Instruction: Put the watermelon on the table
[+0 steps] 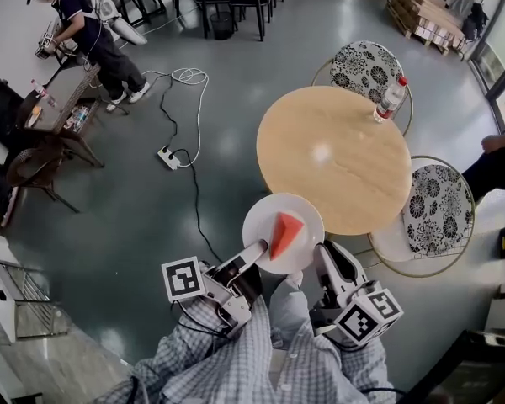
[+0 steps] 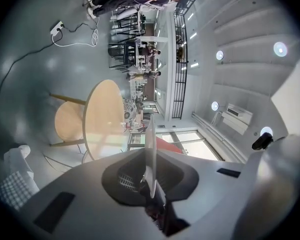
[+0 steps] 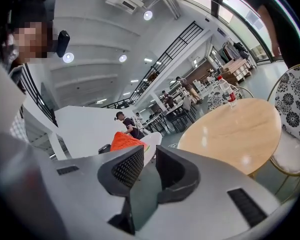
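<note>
A red watermelon wedge (image 1: 284, 234) lies on a white plate (image 1: 263, 215) held in the air just short of the round wooden table (image 1: 332, 158). My left gripper (image 1: 254, 256) is shut on the plate's left rim; in the left gripper view the plate (image 2: 150, 144) runs edge-on between the jaws, with the wedge (image 2: 166, 145) beyond and the table (image 2: 102, 116) ahead. My right gripper (image 1: 321, 251) sits at the plate's right rim. In the right gripper view its jaws (image 3: 146, 164) stand apart with nothing between them, and the plate (image 3: 151, 146) and wedge (image 3: 124, 140) lie just left of them.
A plastic bottle (image 1: 390, 99) stands at the table's far right edge. Two patterned chairs (image 1: 366, 67) (image 1: 433, 209) flank the table. A power strip (image 1: 168, 156) with cables lies on the floor at left. One person (image 1: 93, 36) bends over at the far left; a seated person's leg (image 1: 497, 168) shows at right.
</note>
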`<state>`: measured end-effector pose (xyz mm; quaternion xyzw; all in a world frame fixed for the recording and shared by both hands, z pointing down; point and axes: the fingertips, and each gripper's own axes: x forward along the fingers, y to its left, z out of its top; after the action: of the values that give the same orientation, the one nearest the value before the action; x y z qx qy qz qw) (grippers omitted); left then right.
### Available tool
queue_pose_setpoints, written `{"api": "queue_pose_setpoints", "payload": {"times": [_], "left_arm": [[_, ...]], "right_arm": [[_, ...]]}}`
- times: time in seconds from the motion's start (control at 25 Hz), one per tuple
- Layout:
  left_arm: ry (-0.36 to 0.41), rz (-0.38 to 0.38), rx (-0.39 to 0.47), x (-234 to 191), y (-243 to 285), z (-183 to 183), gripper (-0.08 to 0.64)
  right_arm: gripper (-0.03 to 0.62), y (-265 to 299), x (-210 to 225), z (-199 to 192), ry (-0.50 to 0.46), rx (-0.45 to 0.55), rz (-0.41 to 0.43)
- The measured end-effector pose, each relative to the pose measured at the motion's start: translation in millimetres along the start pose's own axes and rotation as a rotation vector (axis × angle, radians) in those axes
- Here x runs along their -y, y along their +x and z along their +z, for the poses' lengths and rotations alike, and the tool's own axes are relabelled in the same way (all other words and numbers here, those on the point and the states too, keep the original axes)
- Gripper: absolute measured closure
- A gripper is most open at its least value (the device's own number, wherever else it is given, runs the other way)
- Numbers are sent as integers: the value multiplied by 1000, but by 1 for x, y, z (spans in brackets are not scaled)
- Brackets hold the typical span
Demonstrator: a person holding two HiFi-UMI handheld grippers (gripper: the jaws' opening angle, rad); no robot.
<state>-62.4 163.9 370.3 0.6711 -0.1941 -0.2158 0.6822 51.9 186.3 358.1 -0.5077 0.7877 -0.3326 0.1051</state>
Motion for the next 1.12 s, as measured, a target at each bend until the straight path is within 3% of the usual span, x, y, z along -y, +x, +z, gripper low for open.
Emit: {"api": "queue_pose_setpoints", "payload": {"times": [0.48,0.84,1.12], "left_arm": [[0,-19,77,2,59,12,529],[6,-27,128,-4,82,28,529],[14,-22,146,-9,101,34,529]], "right_arm": [[509,24,48,45,197,-42,29],[508,41,65,56,267,-85,42],[506,48,76,58,380,-120,67]]}}
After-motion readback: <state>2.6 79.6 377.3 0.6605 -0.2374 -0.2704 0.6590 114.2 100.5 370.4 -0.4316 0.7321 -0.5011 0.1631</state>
